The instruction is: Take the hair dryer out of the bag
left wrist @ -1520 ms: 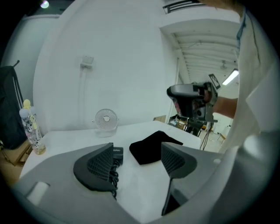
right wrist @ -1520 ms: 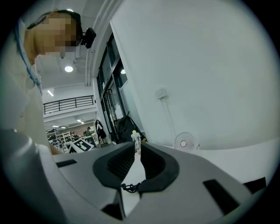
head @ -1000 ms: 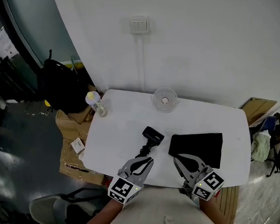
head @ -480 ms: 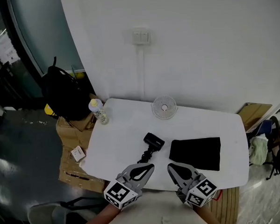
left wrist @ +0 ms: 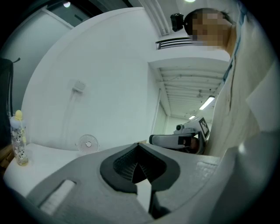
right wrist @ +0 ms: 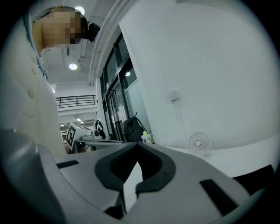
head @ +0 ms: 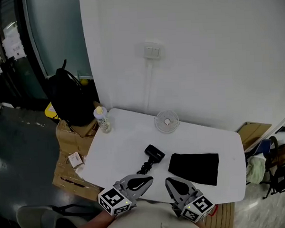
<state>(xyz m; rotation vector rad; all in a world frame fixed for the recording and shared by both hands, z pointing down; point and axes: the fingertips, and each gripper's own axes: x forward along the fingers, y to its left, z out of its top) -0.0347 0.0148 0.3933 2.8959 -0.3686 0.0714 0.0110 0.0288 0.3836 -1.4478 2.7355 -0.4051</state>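
Observation:
The black hair dryer (head: pixel 152 156) lies on the white table (head: pixel 125 140), out of the bag. The flat black bag (head: pixel 194 168) lies to its right. My left gripper (head: pixel 149 179) is at the table's near edge, just short of the dryer's handle, shut and empty. My right gripper (head: pixel 168 182) is beside it, near the bag's front left corner, shut with nothing in it. In the left gripper view the left gripper (left wrist: pixel 139 144) has its jaws together, and the right gripper (left wrist: pixel 175 140) shows beyond. The right gripper (right wrist: pixel 139 144) also has its jaws closed in its own view.
A small white fan (head: pixel 166 122) stands at the table's back edge by the wall. A bottle with a yellow cap (head: pixel 102 119) is at the back left corner. A black backpack (head: pixel 70 98) and cardboard boxes (head: pixel 70 148) sit on the floor left of the table.
Both grippers have drawn back to the table's near edge and come closer together. The left jaws have closed fully. The hair dryer and the bag have not moved.

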